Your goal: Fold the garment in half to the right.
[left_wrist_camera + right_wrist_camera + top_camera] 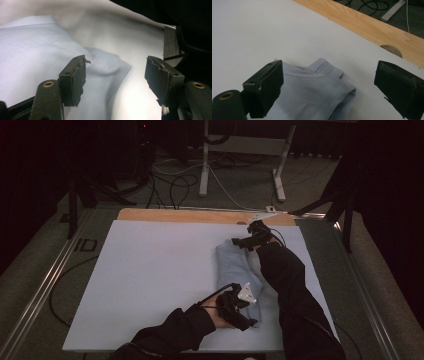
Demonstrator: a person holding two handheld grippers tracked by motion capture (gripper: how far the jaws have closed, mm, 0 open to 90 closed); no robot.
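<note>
A folded light blue garment [239,270] lies on the white table sheet [150,270], right of centre. My left gripper [246,312] hovers at the garment's near end. Its jaws stand apart in the left gripper view, with a corner of the blue cloth [105,65] lying loose below them and touching neither pad. My right gripper [245,240] sits at the garment's far end. In the right gripper view its jaws are wide apart over the ribbed collar edge [322,75], gripping nothing.
A wooden table edge [190,215] with a round hole [392,49] runs along the far side. Beyond it are metal table legs [204,165] and cables on the floor. Both dark sleeves come in from the bottom of the high view.
</note>
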